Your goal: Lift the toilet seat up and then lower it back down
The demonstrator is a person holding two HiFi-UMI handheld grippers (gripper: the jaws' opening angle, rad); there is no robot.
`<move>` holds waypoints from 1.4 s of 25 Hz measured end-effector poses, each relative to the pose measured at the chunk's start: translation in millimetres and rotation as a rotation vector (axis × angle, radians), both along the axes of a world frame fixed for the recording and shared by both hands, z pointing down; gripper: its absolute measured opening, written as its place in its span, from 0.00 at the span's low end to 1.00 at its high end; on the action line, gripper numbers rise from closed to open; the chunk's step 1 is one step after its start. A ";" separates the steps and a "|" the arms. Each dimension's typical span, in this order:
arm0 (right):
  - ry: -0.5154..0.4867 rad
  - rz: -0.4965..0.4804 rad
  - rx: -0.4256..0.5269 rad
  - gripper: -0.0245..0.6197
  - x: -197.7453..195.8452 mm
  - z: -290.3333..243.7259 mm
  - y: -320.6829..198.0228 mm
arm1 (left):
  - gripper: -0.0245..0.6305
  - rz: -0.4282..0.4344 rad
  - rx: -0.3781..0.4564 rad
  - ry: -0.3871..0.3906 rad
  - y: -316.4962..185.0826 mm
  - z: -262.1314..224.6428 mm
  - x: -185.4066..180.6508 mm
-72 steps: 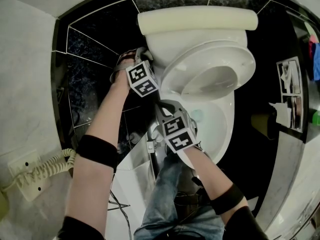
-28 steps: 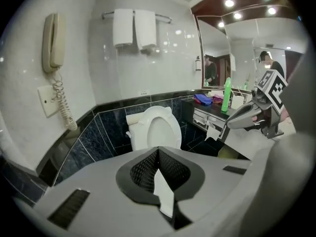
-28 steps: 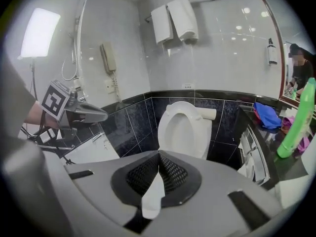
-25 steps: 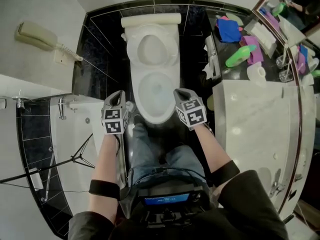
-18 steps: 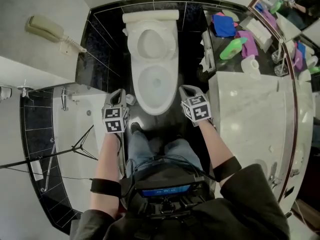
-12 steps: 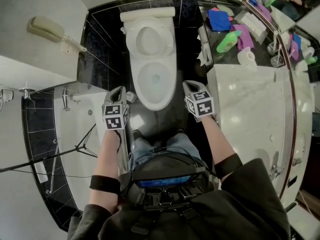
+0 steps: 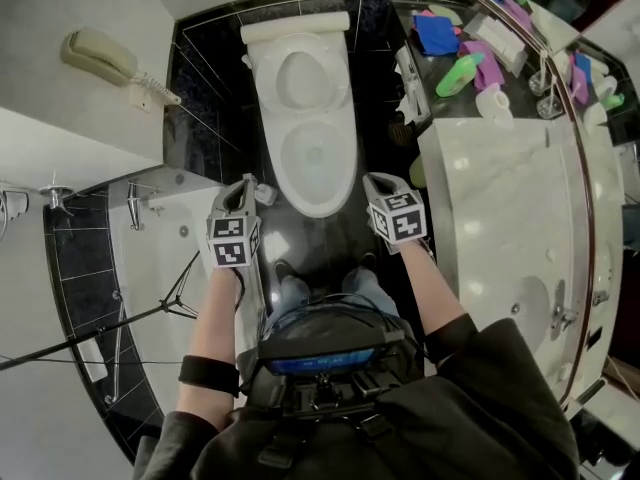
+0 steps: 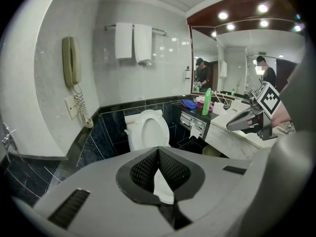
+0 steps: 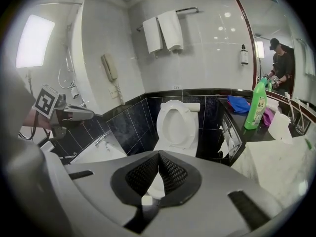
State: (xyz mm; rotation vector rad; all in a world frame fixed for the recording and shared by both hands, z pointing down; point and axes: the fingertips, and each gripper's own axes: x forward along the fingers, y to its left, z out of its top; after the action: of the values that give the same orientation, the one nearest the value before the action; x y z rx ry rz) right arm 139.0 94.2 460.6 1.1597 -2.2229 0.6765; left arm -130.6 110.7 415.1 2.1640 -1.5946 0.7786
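Both claws have backed off the toilet since the earlier frames, when they were right at its rim; the person now stands clear of it.

Closest to me, the head view alone shows the arms: left forearm (image 7: 214, 328) and right forearm (image 7: 436, 293) reach forward side by side, with a marker cube on top of each claw. The left claw (image 7: 241, 187) and right claw (image 7: 371, 181) tip forward and down over the dark floor (image 7: 342, 236), one on each side of the bowl (image 7: 288, 173), touching nothing. Only that view takes in the tub (image 7: 150, 258) on the left and the whole marble surface (image 7: 500, 218) on the right.

Each gripper view settles its own claw. The left claw's pads are closed together with nothing between them, and the right claw's look the same. Each view also catches the other claw out to its side.

Past the bowl, the seat (image 7: 268, 76) stands raised, leaning back at the tank (image 7: 295, 26). It is well apart from both claws and lies between their lines.

Farther back, only the gripper views show the towels (image 8: 133, 41) on their rail. The left one adds the mirror (image 8: 232, 63). The right one shows a green bottle (image 9: 256, 105) most clearly. The wall phone (image 7: 100, 53) appears in all three.
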 end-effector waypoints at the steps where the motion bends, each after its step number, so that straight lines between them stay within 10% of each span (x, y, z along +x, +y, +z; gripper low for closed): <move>1: 0.000 0.001 -0.004 0.04 -3.4 1.2 3.1 | 0.05 0.004 -0.002 -0.001 2.5 0.9 -1.8; 35: 0.014 0.008 -0.009 0.04 -2.6 -0.7 24.2 | 0.05 0.032 -0.016 0.012 31.7 3.5 8.7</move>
State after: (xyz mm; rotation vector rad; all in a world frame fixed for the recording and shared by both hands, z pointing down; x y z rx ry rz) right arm 136.4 118.4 460.0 1.1661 -2.2026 0.6792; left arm -121.8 142.4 418.6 2.1841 -1.5460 0.7842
